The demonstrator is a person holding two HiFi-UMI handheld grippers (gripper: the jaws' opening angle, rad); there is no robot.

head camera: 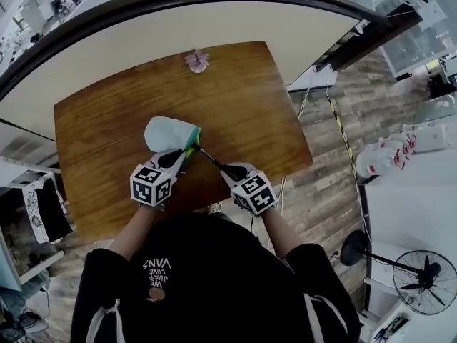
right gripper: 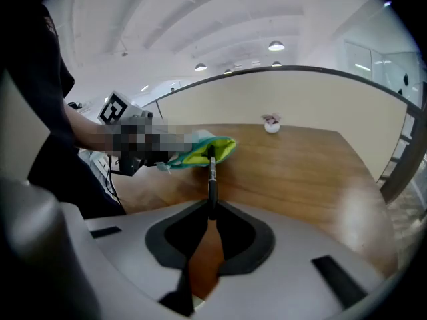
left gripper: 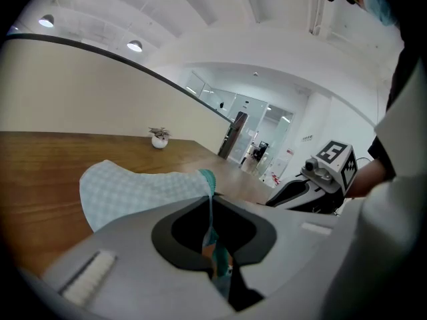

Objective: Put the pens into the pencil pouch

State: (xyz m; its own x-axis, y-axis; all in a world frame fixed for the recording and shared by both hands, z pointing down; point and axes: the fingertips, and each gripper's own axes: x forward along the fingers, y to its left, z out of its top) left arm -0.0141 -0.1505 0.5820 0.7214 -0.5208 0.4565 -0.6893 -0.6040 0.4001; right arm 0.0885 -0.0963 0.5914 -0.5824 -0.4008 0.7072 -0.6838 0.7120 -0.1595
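Left gripper (left gripper: 212,212) jaws pressed together on the teal rim of the pouch (left gripper: 143,192), fabric pinched between the pads, near edge lifted. Right gripper (right gripper: 212,207) jaws clamped on a black pen (right gripper: 213,175) by its back end, with most of the barrel sticking out ahead. The tip is at the pouch mouth, over the yellow-green lining; whether it is actually inside can't be told. The pouch lies near the front-middle of the wooden table (head camera: 243,98), its body resting on the wood and its mouth facing the person, with both grippers close together just in front of it. A small potted plant (head camera: 197,61) sits at the far edge, well apart. No other pens are visible on the table. Judged step: feeding the pen into the mouth. Risks: only one lip is held, so the mouth could sag shut and the tip could catch the rim or slide under the pouch. Pushing could shove the light pouch away across the wood or pull the rim from the left pads. The long overhang could let the pen pivot in the grip. Letting go too early would roll the pen out onto the table.
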